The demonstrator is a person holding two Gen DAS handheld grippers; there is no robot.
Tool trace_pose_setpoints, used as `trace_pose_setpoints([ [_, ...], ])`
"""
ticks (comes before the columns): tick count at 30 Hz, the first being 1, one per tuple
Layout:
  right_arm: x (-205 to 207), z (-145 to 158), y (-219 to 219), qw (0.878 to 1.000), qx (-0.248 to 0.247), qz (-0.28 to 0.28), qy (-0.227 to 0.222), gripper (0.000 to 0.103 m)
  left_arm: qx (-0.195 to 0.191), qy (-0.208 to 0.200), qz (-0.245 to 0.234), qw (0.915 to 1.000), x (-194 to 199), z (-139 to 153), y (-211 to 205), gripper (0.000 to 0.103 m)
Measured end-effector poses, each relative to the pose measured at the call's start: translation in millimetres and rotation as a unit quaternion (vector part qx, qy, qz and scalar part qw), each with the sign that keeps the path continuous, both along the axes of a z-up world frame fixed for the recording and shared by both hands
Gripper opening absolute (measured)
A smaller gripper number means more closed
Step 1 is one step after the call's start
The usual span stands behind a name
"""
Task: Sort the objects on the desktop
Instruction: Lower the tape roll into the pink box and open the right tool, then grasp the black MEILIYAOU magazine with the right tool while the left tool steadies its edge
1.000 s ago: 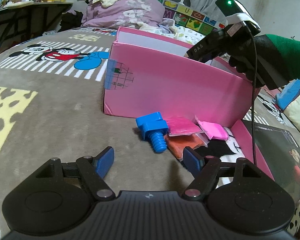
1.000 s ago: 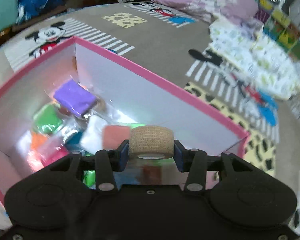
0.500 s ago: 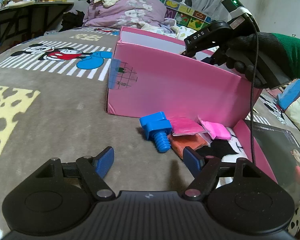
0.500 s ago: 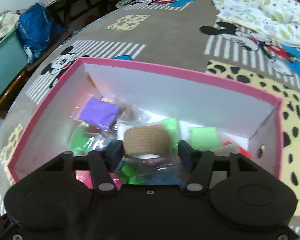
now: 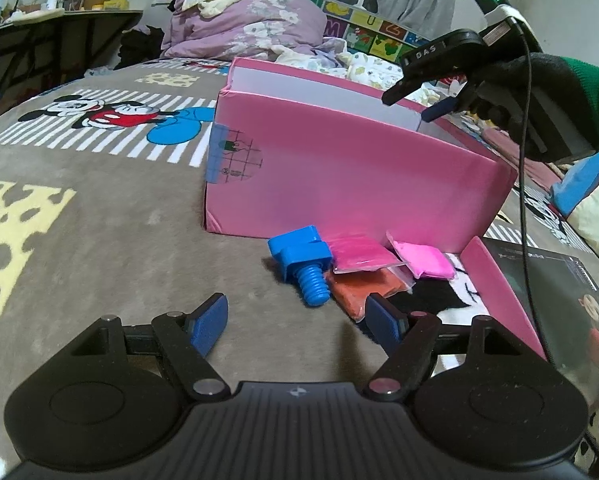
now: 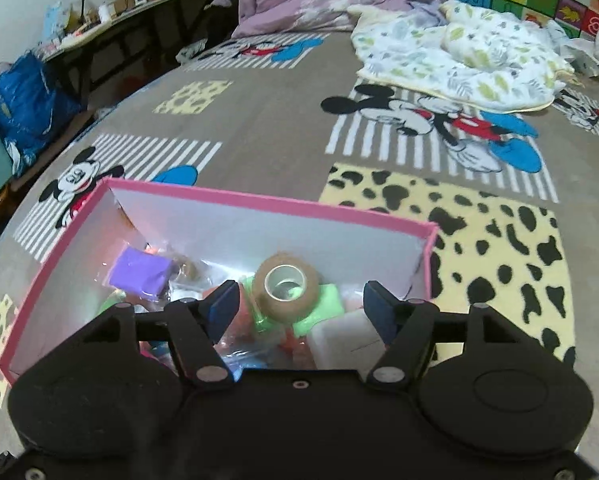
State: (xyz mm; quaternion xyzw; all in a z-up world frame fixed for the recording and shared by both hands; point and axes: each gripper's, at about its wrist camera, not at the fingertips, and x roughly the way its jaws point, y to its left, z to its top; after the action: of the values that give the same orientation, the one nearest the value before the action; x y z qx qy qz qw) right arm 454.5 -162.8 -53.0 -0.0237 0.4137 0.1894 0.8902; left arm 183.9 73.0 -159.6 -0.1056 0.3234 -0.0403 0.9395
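A pink box point(image 5: 339, 172) stands on the Mickey blanket; its pink rim point(image 6: 259, 200) shows in the right wrist view. My right gripper point(image 6: 301, 308) is open above the box. A tan tape roll point(image 6: 286, 291) lies free inside on the coloured clay packs, near a purple pack point(image 6: 139, 274). My left gripper point(image 5: 297, 322) is open and empty, low over the blanket. Just ahead of it lie a blue toy bolt point(image 5: 303, 264), a magenta pack point(image 5: 357, 252), an orange pack point(image 5: 363, 290) and a pink pack point(image 5: 423, 260). The right gripper point(image 5: 439, 80) also shows over the box's far right corner.
A pink lid point(image 5: 499, 280) and a dark box point(image 5: 567, 300) lie at right in the left wrist view. Pillows and a purple quilt point(image 5: 251, 20) are piled behind. A leaf-print quilt point(image 6: 459, 60) lies beyond the box. A desk point(image 6: 139, 20) stands at far left.
My right gripper has opened and let go of the tan tape roll, which has dropped into the pink box. My left gripper has stayed open and almost still.
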Motion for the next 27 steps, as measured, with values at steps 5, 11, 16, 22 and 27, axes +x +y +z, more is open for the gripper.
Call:
trace_pose_setpoints([
  [5,-14.3,19.9,-8.3,1.000,0.003,0.005,-0.016,0.072,-0.011,-0.007,-0.014,0.9998,-3.2,3.4,-1.6,0.075],
  [11,-43.9,45.8,-23.9,0.999,-0.009,0.015,-0.042,0.077,-0.032,-0.015,-0.036,0.9987,-9.4,6.7,-6.4,0.075],
  [16,-74.9,59.2,-48.8,0.998,-0.027,0.015,-0.058,0.082,-0.052,-0.011,-0.056,0.9970,-12.8,7.1,-14.4,0.075],
  [22,-115.5,60.0,-101.8,0.998,-0.029,-0.016,-0.059,0.085,-0.066,-0.016,-0.069,0.9953,-14.8,4.4,-25.4,0.075],
  [27,-145.6,55.0,-150.3,0.997,-0.022,-0.053,-0.051,0.091,-0.095,-0.025,-0.080,0.9919,-16.9,4.4,-33.2,0.075],
])
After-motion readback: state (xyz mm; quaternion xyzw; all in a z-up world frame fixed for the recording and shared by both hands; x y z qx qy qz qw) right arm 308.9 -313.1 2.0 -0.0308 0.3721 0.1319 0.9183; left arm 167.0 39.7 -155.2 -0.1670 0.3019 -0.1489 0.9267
